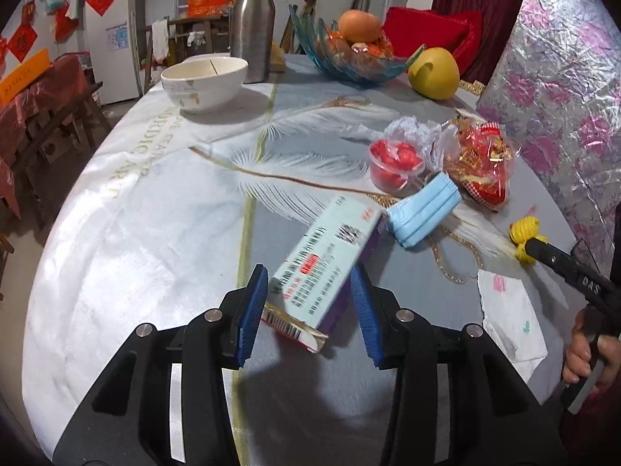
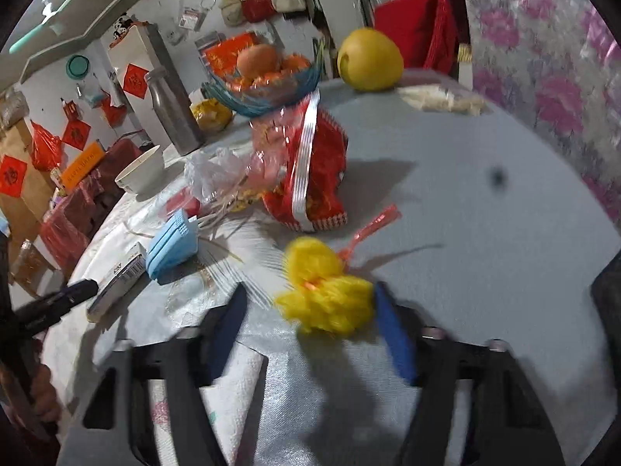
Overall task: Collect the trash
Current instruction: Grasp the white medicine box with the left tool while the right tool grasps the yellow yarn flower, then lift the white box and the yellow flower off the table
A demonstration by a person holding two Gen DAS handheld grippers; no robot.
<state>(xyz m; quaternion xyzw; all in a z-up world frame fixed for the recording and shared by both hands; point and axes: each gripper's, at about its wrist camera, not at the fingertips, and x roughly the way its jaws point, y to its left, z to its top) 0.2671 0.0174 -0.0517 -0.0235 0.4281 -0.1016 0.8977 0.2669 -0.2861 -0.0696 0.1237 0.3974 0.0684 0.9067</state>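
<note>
Gripping a flattened medicine box (image 1: pixel 326 260) lifted off the table (image 1: pixel 136 213), the left gripper (image 1: pixel 310 306) must carry it off, while the right gripper (image 2: pixel 310 330), fingers half-spread, brackets a yellow yarn tuft (image 2: pixel 326 291).

whole right wrist view is smeared, so can't tell if the blue pads (image 2: pixel 392 330) actually touch the yellow yarn wad (image 2: pixel 330 295) between them, and over on the left one the carton (image 1: pixel 322 268) between the fingers hides its own underside.
</note>
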